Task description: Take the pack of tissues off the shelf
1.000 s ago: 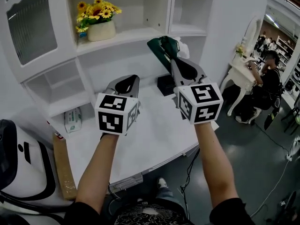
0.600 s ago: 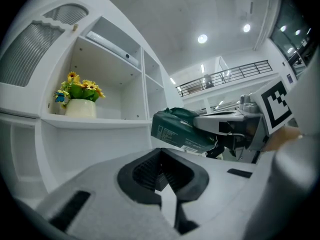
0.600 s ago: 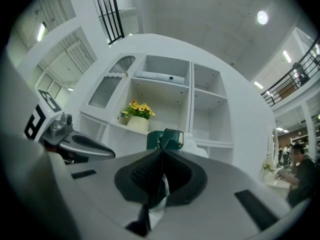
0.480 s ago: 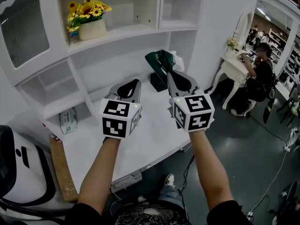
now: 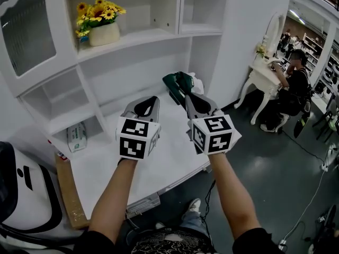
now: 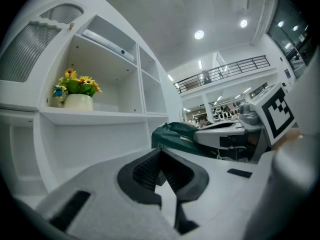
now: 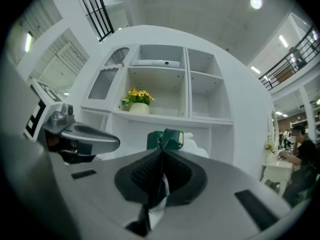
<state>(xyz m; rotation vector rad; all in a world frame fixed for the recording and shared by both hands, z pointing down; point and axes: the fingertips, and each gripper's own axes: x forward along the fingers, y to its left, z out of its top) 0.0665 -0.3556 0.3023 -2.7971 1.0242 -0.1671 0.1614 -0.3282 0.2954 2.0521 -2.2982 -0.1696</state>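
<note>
My right gripper [image 5: 186, 95] is shut on the edge of a dark green pack of tissues [image 5: 177, 83], holding it in the air over the back of the white desk [image 5: 169, 152], below the shelf. In the right gripper view the pack [image 7: 165, 139] sticks out just past the closed tips [image 7: 162, 151]. My left gripper [image 5: 142, 103] hovers beside it over the desk. Its jaws meet at the tips [image 6: 160, 153] with nothing between them.
A pot of sunflowers [image 5: 103, 33] stands on the shelf. A small white and green pack [image 5: 77, 136] lies in the low left cubby. A white appliance [image 5: 21, 194] and a cardboard box [image 5: 66, 189] sit at the left. A person [image 5: 294, 83] sits at a dressing table far right.
My right gripper has come down and back toward me with the green pack, away from the shelf. The left gripper has stayed about level beside it.
</note>
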